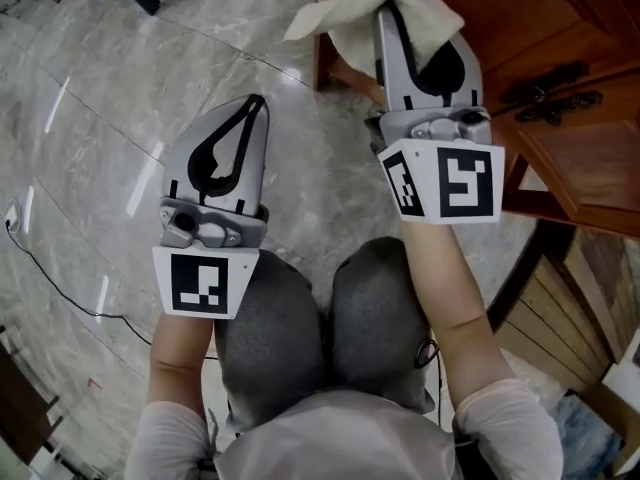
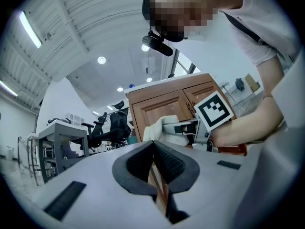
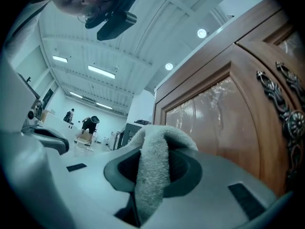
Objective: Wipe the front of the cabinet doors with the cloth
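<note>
At left centre, the left hand-held gripper [image 1: 252, 108] was pressed together and empty over open marble floor [image 1: 110, 98]. At upper centre, the right hand-held gripper [image 1: 392, 13] pinched the cloth [image 1: 335, 8], just beside the cabinet door [image 1: 560, 38] edge at upper right.

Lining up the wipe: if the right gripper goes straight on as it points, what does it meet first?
Probably the cabinet door. The right gripper, shut on the cloth, points toward the door's frame edge, so the cloth would touch wood first. Depth is unclear, so it might slip past.
</note>
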A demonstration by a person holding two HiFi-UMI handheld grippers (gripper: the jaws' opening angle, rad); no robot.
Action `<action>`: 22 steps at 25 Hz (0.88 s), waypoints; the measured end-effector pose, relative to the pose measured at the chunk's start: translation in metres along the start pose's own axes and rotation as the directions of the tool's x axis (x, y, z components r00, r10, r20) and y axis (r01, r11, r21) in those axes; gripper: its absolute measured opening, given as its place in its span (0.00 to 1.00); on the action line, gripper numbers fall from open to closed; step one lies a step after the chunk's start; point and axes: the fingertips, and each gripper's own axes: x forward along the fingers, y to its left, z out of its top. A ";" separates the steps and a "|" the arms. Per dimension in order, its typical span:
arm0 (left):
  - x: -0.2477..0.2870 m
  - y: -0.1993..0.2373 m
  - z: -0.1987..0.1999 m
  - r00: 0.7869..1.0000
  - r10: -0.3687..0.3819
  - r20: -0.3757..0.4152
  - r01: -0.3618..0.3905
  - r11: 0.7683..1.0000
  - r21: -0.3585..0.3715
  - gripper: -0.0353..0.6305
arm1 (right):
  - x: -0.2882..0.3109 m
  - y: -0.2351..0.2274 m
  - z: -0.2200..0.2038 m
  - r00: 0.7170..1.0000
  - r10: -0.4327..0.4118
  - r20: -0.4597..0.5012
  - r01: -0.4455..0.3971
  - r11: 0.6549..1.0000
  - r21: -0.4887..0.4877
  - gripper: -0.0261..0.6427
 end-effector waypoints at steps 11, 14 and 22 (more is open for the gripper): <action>-0.005 0.005 -0.006 1.000 0.000 0.000 0.000 1.000 -0.005 0.08 | -0.023 -0.029 -0.015 0.995 -0.095 -0.021 0.095 0.995 -0.031 0.19; -0.003 0.003 -0.006 1.000 -0.005 0.008 0.005 1.000 -0.009 0.08 | -0.037 -0.036 -0.020 0.993 -0.115 -0.040 0.112 0.992 -0.051 0.19; 0.003 -0.005 -0.011 1.000 -0.022 0.002 0.022 0.999 -0.027 0.08 | -0.067 -0.052 -0.025 0.985 -0.152 -0.076 0.149 0.988 -0.047 0.19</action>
